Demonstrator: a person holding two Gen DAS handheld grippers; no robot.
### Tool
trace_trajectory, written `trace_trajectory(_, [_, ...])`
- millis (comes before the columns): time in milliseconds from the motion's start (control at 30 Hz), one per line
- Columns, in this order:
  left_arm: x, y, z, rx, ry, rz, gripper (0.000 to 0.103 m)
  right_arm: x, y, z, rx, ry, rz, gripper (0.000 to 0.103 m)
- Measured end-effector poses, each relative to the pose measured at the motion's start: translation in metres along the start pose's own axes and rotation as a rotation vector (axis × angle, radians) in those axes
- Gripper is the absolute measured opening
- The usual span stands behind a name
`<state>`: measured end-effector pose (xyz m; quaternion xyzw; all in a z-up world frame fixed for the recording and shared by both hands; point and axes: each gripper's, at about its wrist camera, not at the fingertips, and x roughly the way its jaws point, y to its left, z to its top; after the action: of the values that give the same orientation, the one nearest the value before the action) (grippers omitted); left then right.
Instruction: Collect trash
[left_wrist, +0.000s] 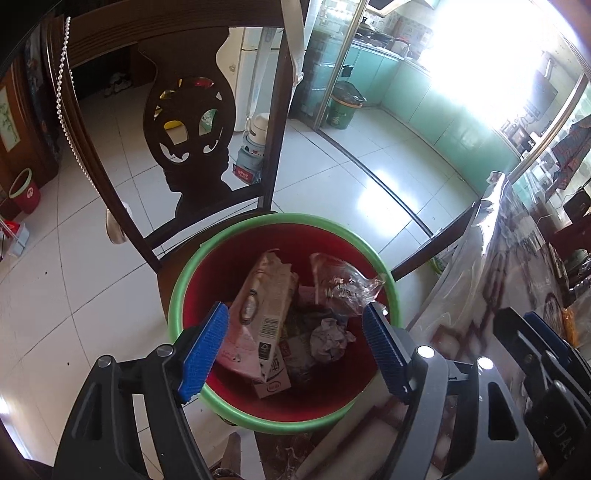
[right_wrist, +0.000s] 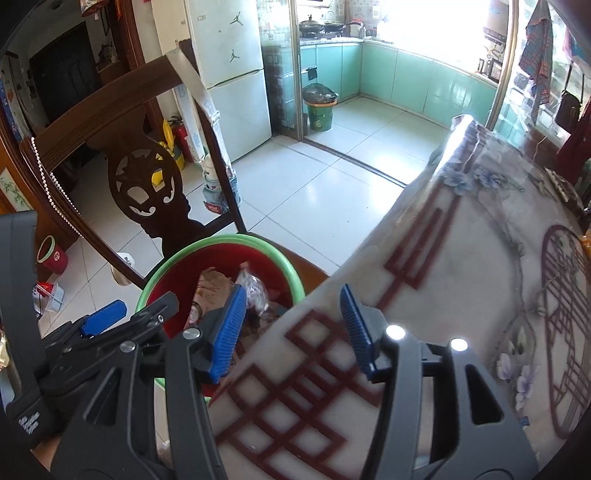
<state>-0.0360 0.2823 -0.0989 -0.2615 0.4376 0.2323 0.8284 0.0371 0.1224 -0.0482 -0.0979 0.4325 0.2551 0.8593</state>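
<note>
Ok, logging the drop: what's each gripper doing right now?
Left gripper: open, empty, above the bin.
Right gripper: open, empty, over the table edge.

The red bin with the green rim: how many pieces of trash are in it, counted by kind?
Inside the red plastic bin with the green rim, as far as the left wrist view shows:
Flattened beige drink carton: 1
Clear crinkly plastic bag: 1
Crumpled grey paper ball: 1
Pink-and-white small carton: 1
Total: 4, with more scraps underneath that are too jumbled to count.
</note>
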Motion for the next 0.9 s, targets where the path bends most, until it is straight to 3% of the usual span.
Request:
trace_trajectory(233, [-0.013,-0.038,-0.011,0.084,-0.049,-0.040,0.076,-0.054,-0.041,-0.017,0.064,-0.064,-0.043,0.062])
trace_trajectory(467, [-0.024,-0.092,-0.036,0.179,-0.041,-0.097,0.076,-0.108,-0.090,-0.049,0.121,-0.104,-0.129,0.068])
trace_trajectory(733, [-0.033,-0.144,-0.076,0.289,-0.005,-0.147,0.076,-0.141,-0.153,-0.090,0.270,-0.116,-0.187,0.068])
trace_trajectory(900, [-0.047,-0.176,-0.096,0.385,-0.044,-0.159,0.076,-0.160,-0.184,-0.109,0.331,-0.147,-0.217,0.071])
